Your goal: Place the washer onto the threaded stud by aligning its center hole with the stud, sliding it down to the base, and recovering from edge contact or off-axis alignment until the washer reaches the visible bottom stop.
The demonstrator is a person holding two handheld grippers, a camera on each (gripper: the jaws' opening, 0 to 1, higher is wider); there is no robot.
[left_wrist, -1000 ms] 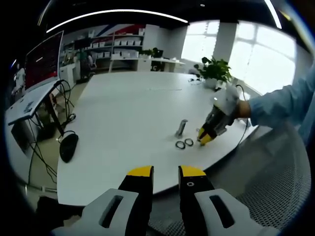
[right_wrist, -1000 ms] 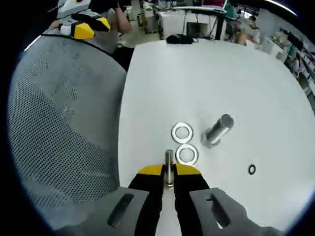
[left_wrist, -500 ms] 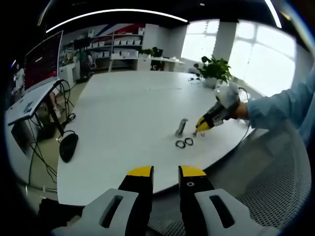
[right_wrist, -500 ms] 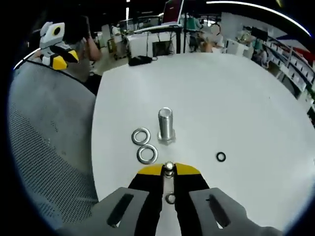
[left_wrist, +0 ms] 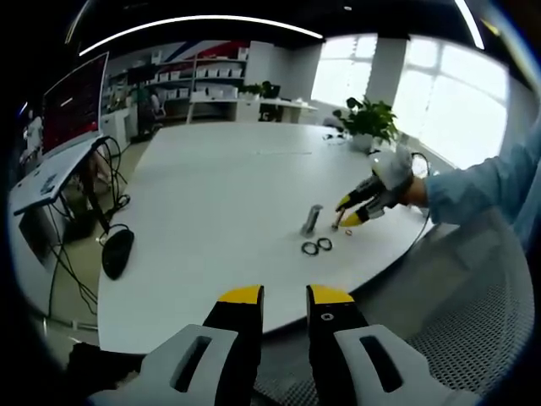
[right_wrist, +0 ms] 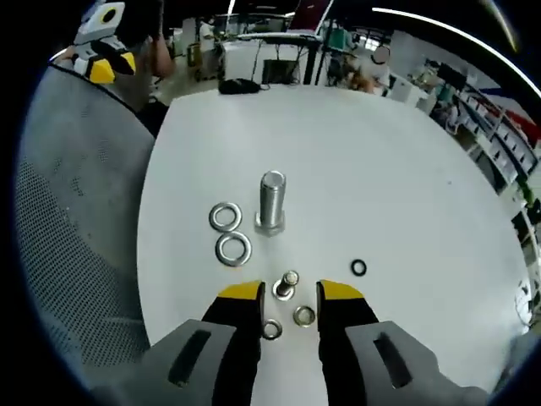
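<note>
Since half a second ago the right tongs [right_wrist: 290,292] have let go: the jaws that were pinched together now stand wide apart with nothing in them. A small upright metal piece [right_wrist: 287,283] sits between the tips, and two small rings [right_wrist: 303,317] lie just behind it on the white surface [right_wrist: 406,169]; I cannot tell exactly what they are.

Out from the tips in the right gripper view, the threaded stud [right_wrist: 270,201] stands upright at twelve o'clock. Two large washers [right_wrist: 232,249] lie flat just beside its base at eleven o'clock, touching each other. A small black O-ring [right_wrist: 358,268] lies apart at two o'clock.

Neither washer is on the stud yet. To my eye they are thin, stiff steel, light and slippery, lying flush with the surface, so they will be awkward to lift. I would tip one up and pinch across the rim, leaving the hole free.

The left tongs [left_wrist: 284,296] hang well back off the surface's edge, nearly closed and empty.
</note>
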